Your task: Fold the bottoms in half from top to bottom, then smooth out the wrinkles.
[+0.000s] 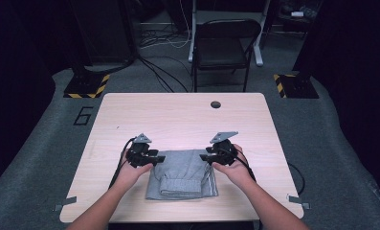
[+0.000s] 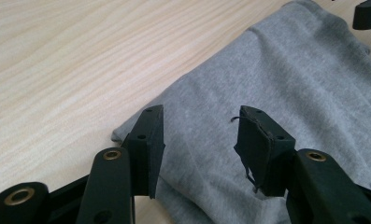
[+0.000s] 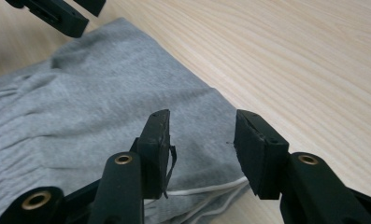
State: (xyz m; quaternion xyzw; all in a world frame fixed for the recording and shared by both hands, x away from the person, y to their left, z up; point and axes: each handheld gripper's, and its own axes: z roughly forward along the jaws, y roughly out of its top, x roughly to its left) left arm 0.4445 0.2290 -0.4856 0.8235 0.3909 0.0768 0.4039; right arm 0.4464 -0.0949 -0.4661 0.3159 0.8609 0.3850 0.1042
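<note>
A folded grey garment [image 1: 183, 175] lies near the table's front edge, a ribbed cuff showing on its near fold. My left gripper [image 1: 159, 158] hovers at its far left corner, jaws open. In the left gripper view the cloth [image 2: 286, 70] lies under and beyond the gap of my left gripper [image 2: 202, 116], with nothing pinched. My right gripper [image 1: 205, 157] is at the far right corner, also open. In the right gripper view my right gripper [image 3: 202, 116] stands over the garment's edge [image 3: 89, 93], with a white drawstring [image 3: 206, 189] just below.
The pale wooden table [image 1: 178, 115] has a round cable hole [image 1: 215, 104] near its far edge. A black folding chair [image 1: 223, 43] stands behind the table, with cables on the floor. Each gripper's tip shows in the other's view.
</note>
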